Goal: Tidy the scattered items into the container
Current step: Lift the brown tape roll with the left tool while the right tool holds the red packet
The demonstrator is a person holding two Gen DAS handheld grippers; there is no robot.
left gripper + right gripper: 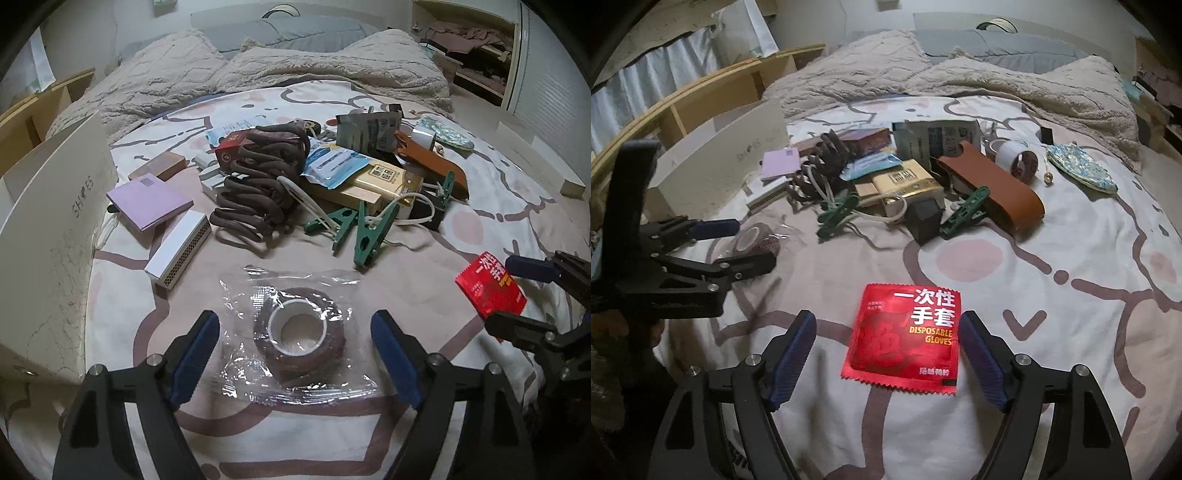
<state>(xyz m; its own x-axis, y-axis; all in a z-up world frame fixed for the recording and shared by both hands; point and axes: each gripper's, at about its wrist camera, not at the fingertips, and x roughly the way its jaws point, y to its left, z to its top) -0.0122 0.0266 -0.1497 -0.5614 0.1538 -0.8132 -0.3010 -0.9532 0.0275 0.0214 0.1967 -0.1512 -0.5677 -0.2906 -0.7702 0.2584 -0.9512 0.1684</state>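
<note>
The left claw [295,354] stands wide open, its blue pads either side of a roll of brown tape [299,328] sealed in a clear wrapper; neither pad touches the roll, which lies flat on the bed's cartoon-print sheet [369,435] with its hole facing up. The roll sits dead ahead between the fingers, so a plain squeeze would catch it across its width, though the loose wrapper may crumple first.

The right claw [886,354] is likewise open and empty, straddling a red packet of disposable gloves [905,339]. The packet lies flat, its long axis running away from the claw, its right edge just beside the right pad and a wider gap on the left. Being thin and flat, it looks harder to pinch than the roll.

Beyond both lies the heap: green clips [364,232], brown coiled bands [258,184], a tan leather case [993,184], a lilac pad [149,203]. The white shoe box [55,229] stands to the left, nearer the left claw, so the tape has the shorter trip.
</note>
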